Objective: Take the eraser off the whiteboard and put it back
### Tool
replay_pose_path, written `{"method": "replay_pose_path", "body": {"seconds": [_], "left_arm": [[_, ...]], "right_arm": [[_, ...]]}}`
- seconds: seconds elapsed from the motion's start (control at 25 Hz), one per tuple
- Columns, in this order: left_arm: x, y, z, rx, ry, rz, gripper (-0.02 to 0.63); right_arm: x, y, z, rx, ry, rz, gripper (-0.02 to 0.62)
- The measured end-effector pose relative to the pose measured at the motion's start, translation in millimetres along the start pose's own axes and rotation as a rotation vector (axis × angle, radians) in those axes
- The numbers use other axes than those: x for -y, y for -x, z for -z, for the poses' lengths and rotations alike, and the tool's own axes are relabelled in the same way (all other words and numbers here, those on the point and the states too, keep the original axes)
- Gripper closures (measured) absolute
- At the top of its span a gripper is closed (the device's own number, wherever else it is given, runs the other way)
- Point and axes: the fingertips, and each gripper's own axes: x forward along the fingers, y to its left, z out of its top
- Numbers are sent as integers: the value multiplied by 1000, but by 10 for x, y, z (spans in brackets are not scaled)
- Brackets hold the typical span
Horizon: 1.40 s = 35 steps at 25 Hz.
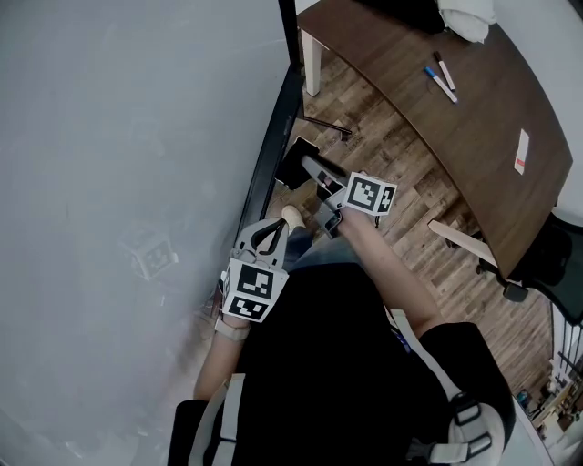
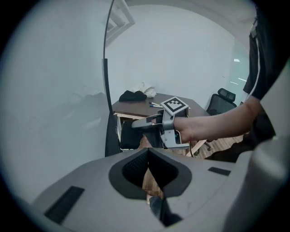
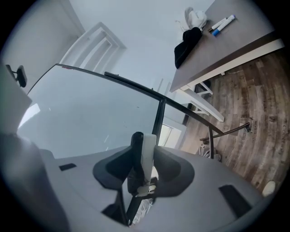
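Note:
The whiteboard [image 1: 118, 182] fills the left of the head view, with its dark frame edge [image 1: 273, 155] running down the middle. My right gripper [image 1: 310, 168] is shut on the eraser [image 1: 293, 167], a flat block with black felt and a white back. It holds the eraser just right of the board's edge and low over the floor. In the right gripper view the eraser [image 3: 142, 152] stands upright between the pads of the right gripper [image 3: 144, 158]. My left gripper [image 1: 267, 235] hangs nearer my body, beside the board, shut and empty. The left gripper view also shows the eraser [image 2: 131, 136].
A curved brown table [image 1: 474, 118] at the upper right carries two markers [image 1: 440, 77], a white cloth [image 1: 469, 18] and a paper slip [image 1: 521, 150]. A black office chair [image 1: 547, 264] stands at the right. The board's stand foot [image 1: 323, 126] lies on the wooden floor [image 1: 401, 155].

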Motion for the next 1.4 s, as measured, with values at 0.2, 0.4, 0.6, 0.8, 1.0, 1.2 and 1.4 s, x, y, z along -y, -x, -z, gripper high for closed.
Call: {"method": "replay_pose_path", "body": {"seconds": [0.2, 0.4, 0.6, 0.8, 1.0, 1.2, 1.4], "left_arm": [[128, -38, -140, 26, -33, 33, 598], [270, -114, -321, 45, -75, 63, 598], [415, -169, -518, 68, -108, 88, 598], [548, -263, -744, 101, -133, 116, 598], [674, -299, -951, 143, -142, 131, 598], [784, -309, -1225, 206, -168, 156, 598], [868, -285, -1543, 292, -199, 168, 598]], "right_arm": [[-49, 369, -155, 75, 22, 14, 449], [-86, 809, -357, 154, 82, 49, 451], [-190, 1289, -565, 226, 180, 96, 451], [-294, 1766, -758, 292, 286, 153, 451], [-448, 2200, -866, 330, 419, 213, 451], [-668, 2578, -996, 368, 555, 270, 451], [-894, 2874, -1126, 392, 674, 317, 451]]}}
